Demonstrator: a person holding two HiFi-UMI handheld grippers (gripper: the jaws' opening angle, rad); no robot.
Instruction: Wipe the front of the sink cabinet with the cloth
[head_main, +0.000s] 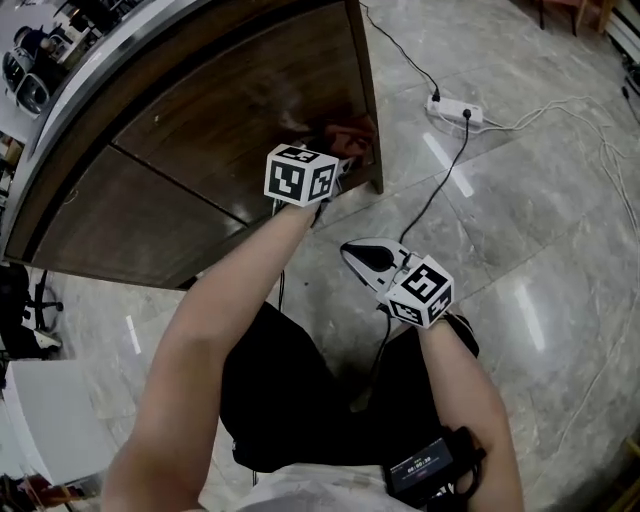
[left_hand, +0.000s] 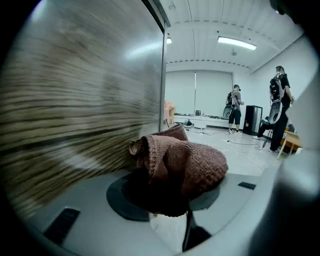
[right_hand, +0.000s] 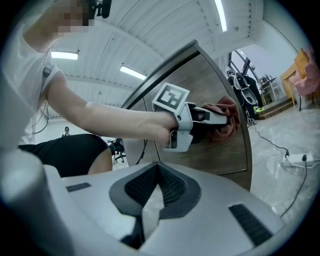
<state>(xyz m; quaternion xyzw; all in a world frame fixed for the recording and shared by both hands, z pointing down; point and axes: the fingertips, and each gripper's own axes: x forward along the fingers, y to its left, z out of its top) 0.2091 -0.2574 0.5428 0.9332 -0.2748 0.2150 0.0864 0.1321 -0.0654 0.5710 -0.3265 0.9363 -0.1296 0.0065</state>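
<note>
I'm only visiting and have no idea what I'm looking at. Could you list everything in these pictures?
cabinet: one, dark brown wood, upper left of the head view
cloth: one, reddish brown, at the cabinet front near its right edge
power strip: one, white, on the floor beyond the cabinet
cable: one, black, from the power strip toward the person
floor: grey marbled tiles
left gripper: one, pale grey, shut on the cloth
right gripper: one, pale grey, jaws together, empty, above the floor

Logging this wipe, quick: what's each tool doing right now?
Left tool: closed on the cloth.
Right tool: closed, empty.
</note>
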